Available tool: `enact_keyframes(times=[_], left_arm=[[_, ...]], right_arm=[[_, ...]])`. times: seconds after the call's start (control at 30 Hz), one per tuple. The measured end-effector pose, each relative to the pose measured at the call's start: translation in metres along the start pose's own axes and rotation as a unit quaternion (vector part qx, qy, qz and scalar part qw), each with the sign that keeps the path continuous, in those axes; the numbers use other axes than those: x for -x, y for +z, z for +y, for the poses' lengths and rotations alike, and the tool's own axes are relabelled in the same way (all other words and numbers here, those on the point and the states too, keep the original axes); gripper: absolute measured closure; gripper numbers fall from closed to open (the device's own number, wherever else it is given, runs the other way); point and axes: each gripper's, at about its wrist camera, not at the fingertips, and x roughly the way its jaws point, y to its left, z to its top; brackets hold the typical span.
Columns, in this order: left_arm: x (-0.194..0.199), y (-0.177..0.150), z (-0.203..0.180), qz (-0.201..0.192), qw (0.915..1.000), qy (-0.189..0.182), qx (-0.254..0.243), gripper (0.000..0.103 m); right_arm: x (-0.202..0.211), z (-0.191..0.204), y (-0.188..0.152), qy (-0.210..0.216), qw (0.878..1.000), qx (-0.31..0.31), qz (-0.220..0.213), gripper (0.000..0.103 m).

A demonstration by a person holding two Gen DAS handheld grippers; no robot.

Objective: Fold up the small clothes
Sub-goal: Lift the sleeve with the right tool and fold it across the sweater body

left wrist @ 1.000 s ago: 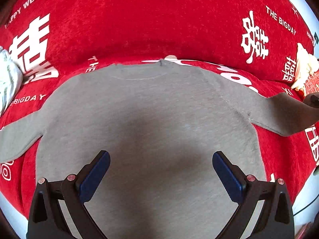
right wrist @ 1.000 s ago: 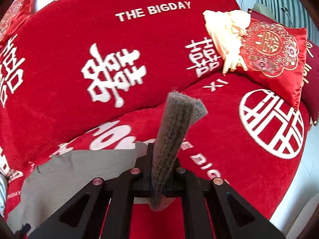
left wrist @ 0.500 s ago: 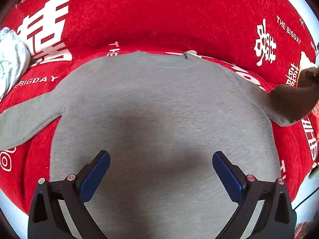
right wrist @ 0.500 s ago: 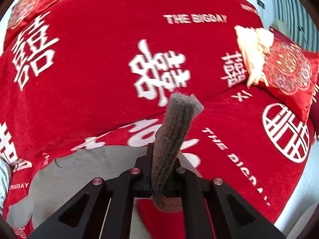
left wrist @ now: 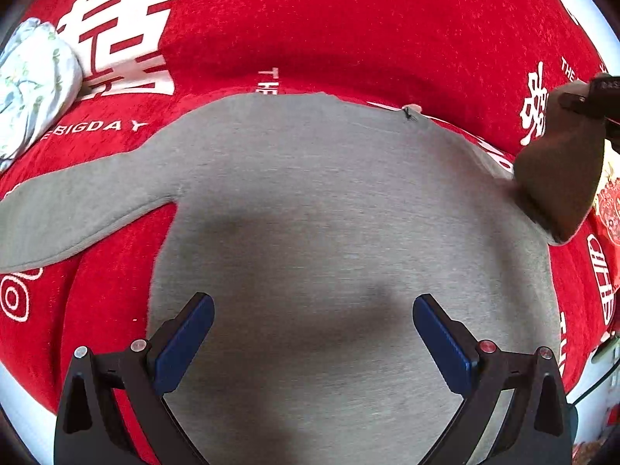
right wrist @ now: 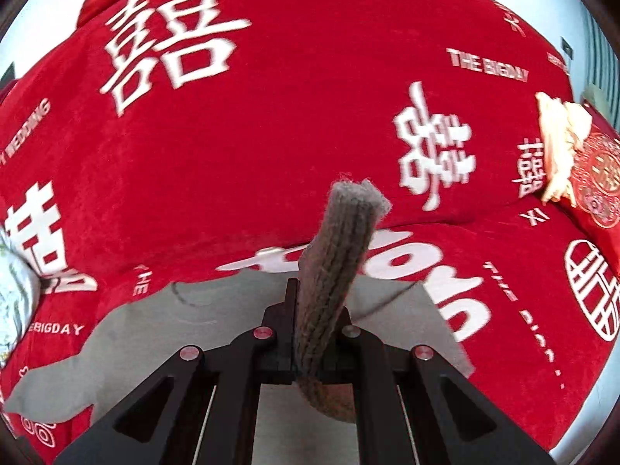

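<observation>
My right gripper (right wrist: 316, 333) is clamped fully closed on the ribbed cuff (right wrist: 341, 255) of the grey sweater's sleeve; the cuff stands up between the closed fingers and its open end sticks out past the tips. In the left wrist view, I see the right gripper at the right edge, with the lifted sleeve (left wrist: 558, 178) hanging from it in shadow, raised clear of the cover and joined to the sweater at its shoulder. My left gripper (left wrist: 313, 339) stands wide, its blue pads (left wrist: 182, 343) well apart with nothing between them, and it is poised above the lower body of the grey sweater (left wrist: 329, 213) without gripping it. The sweater lies flat and spread on the red cover (left wrist: 348, 31), neckline toward the backrest, with a small dark mark (left wrist: 409, 114) at the collar edge. Its other sleeve (left wrist: 77, 205) extends flat to the left across the seat. The cover carries white characters and the words THE BIGDAY. A pale floral bundle (left wrist: 33, 81) rests at the far left, apart from the sweater. At the far right, in the right wrist view, I see a red embroidered cushion (right wrist: 598, 182) with a cream cloth (right wrist: 558, 147) just beside it, both well apart from the sweater.
</observation>
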Motion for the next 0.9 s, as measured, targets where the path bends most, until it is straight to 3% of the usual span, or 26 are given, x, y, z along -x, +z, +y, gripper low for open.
enact_keyframes(times=[0.47, 0.9], left_arm=[[0.014, -0.002, 0.046, -0.008, 0.9993, -0.004, 0.037, 0.000], [0.025, -0.006, 0.075, -0.013, 0.9981, 0.002, 0.059, 0.000]], right_arm=[[-0.041, 0.129, -0.063, 0.049, 0.994, 0.085, 0.050, 0.096], [-0.076, 0.176, -0.103, 0.089, 0.985, 0.104, 0.105, 0.096]])
